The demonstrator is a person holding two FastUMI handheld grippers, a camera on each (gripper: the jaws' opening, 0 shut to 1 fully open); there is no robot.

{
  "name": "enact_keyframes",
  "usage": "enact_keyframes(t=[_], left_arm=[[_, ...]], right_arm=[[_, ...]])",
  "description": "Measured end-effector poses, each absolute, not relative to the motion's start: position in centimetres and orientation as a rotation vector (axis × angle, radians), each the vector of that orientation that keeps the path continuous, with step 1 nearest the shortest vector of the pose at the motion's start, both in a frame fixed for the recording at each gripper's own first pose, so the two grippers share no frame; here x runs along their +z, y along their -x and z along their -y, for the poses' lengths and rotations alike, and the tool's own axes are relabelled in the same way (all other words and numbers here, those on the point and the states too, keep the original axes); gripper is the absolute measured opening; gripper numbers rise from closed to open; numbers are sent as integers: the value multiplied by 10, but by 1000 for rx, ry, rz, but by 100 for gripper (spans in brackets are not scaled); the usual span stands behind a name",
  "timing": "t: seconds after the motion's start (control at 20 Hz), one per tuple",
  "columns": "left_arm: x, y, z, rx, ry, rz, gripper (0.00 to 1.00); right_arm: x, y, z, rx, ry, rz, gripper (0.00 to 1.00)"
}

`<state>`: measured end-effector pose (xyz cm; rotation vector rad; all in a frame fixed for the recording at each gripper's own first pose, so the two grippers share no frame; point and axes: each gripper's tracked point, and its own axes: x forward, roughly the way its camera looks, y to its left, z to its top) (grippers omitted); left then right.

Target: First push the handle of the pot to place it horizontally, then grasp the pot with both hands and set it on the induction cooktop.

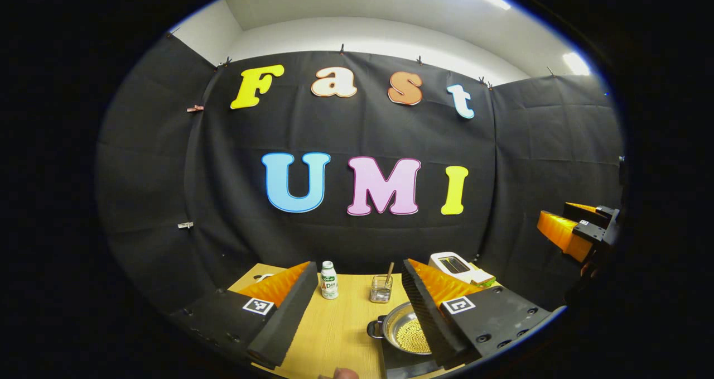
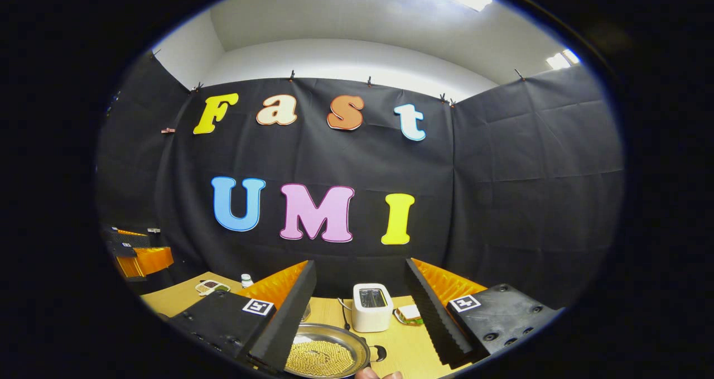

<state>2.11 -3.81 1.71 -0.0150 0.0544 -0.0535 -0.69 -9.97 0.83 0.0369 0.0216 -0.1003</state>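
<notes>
Left gripper view: pot [image 1: 404,329] is seen low, beside the right finger.
Left gripper [image 1: 357,306]: held wide, raised, nothing gripped.
Right gripper [image 2: 360,317]: spread wide, pot below, presumably readied for approach.

Bare table [image 1: 340,334] left of pot [image 1: 404,326]; bottle [image 1: 329,280], toaster [image 2: 371,306] behind.

Both views high above table [image 1: 340,323], facing wall, sharing pot [image 1: 410,329] and toaster [image 2: 372,306]
</notes>
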Motion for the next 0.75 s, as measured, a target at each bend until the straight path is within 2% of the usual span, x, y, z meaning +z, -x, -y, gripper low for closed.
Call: enact_keyframes(t=[0.75], left_arm=[[21, -26, 40, -46, -9, -43, 94]], right_arm=[[2, 1, 99, -93, -23, -36, 98]])
